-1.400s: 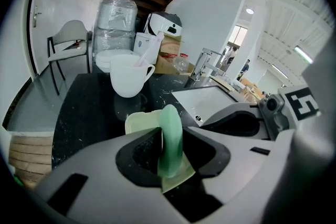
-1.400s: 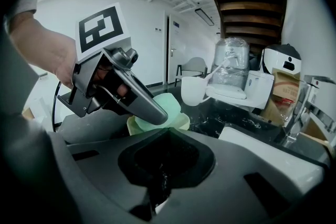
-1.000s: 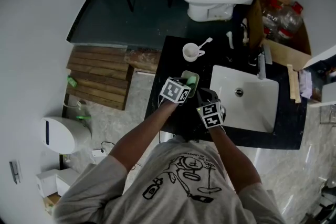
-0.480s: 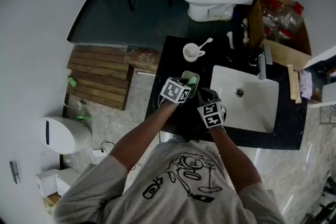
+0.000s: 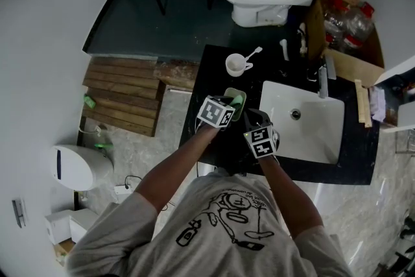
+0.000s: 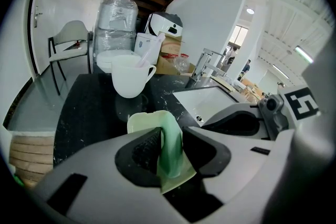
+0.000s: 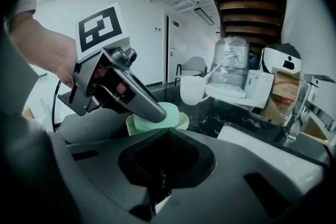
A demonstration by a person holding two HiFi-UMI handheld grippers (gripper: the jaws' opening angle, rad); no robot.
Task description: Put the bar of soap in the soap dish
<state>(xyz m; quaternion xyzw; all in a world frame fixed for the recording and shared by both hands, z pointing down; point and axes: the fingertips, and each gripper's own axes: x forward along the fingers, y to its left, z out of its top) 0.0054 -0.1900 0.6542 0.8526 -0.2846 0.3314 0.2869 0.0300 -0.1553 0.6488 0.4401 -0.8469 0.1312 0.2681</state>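
Item: bar of soap (image 6: 171, 159). Green, stiff, light, probably slippery. My left gripper (image 6: 170, 132) clamps its flat faces, edge-up in the soap dish (image 6: 139, 121), left of the sink (image 6: 210, 99). Right gripper (image 7: 167, 132): closed, empty.

Left tool (image 5: 231, 104) angled down, jaws clamping soap bar (image 6: 171, 149); right tool (image 7: 165, 136) beside it, jaws together.

Soap (image 6: 170, 149) in dish (image 6: 139, 121); mug (image 6: 128, 77) behind, sink (image 6: 210, 102) on R.
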